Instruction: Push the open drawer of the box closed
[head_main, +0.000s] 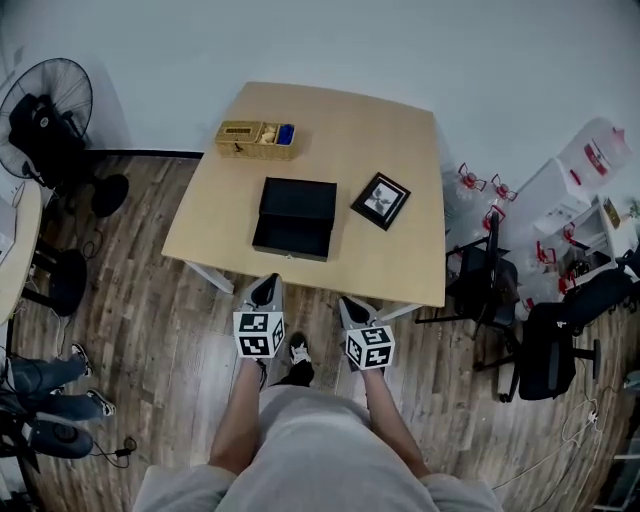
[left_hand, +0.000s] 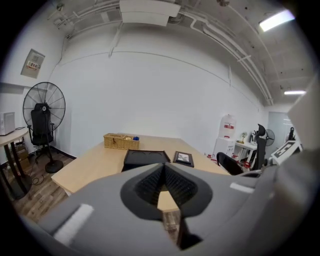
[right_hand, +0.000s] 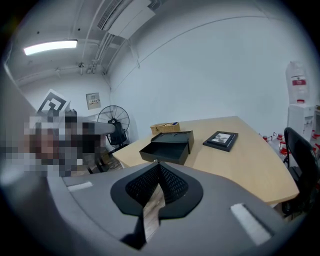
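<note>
A black box (head_main: 298, 198) lies in the middle of the light wooden table (head_main: 405, 265). Its drawer (head_main: 291, 238) is pulled out toward the near edge and looks empty. Both grippers hang below the near table edge, off the table and apart from the box. My left gripper (head_main: 265, 287) is shut, with nothing between its fingers, just in front of the drawer. My right gripper (head_main: 352, 305) is also shut and sits right of the drawer. The left gripper view looks over its shut gripper (left_hand: 163, 167) at the box (left_hand: 145, 157). The right gripper view shows its shut gripper (right_hand: 159, 165) below the open drawer (right_hand: 165, 153).
A wicker basket (head_main: 257, 139) stands at the table's back left and a framed picture (head_main: 381, 199) lies right of the box. A fan (head_main: 48, 108) stands at the left, black chairs (head_main: 490, 282) at the right. Another person's legs (head_main: 50, 385) show at the far left.
</note>
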